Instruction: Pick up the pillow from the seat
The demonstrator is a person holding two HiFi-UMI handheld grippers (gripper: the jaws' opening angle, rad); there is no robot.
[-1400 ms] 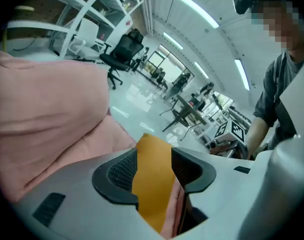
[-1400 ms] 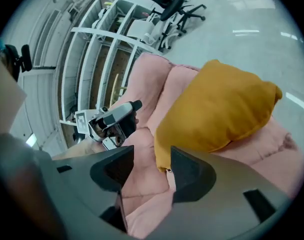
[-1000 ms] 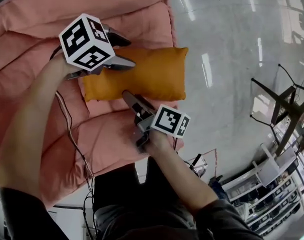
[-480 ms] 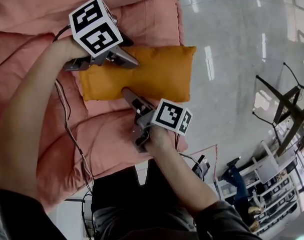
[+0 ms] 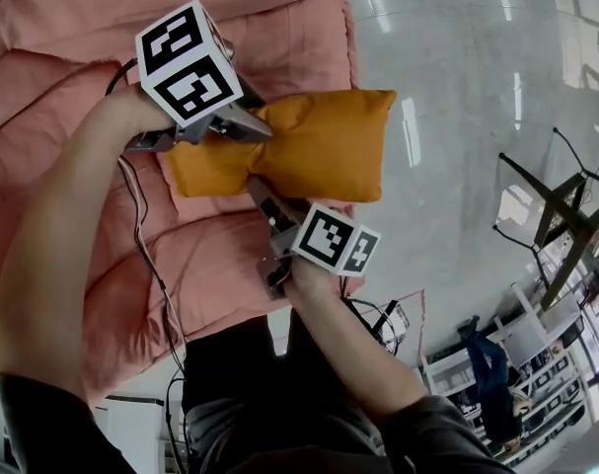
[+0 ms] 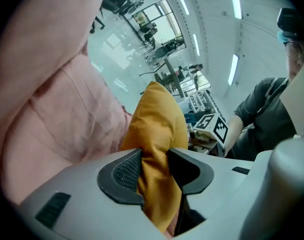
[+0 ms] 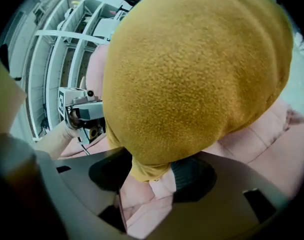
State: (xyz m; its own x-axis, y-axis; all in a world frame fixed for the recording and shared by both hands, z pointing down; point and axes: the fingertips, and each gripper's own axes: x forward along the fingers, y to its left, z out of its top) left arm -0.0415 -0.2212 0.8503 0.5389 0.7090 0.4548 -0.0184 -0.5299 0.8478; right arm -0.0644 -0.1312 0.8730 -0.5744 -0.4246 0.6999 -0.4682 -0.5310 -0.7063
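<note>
Pink quilted cushions of the seat fill the left of the head view, and a glossy grey floor runs along their right edge. Nearest the camera, the person's two forearms reach out from dark sleeves, with a thin cable trailing beside the left one.

The right gripper comes first, pointing up the frame at the near long edge of the orange pillow. Its jaws have just been closing and stand fairly wide. The pillow's seam edge and some of its bulk are caught between the pads, and pink cushion shows in the gap below the fabric.

The pillow lies across the seat's front cushion, close to the edge by the floor, its middle drawn into a waist between the two tools. Whether its underside touches the cushion cannot be told.

On the far long edge, the left gripper bites in from the left. Its jaws have also just been closing and stand about half apart. They pinch a thick fold of orange fabric that fills the space between the ribbed pads.

Beyond the seat, a black-legged stand and white shelving sit on the floor at the right.
</note>
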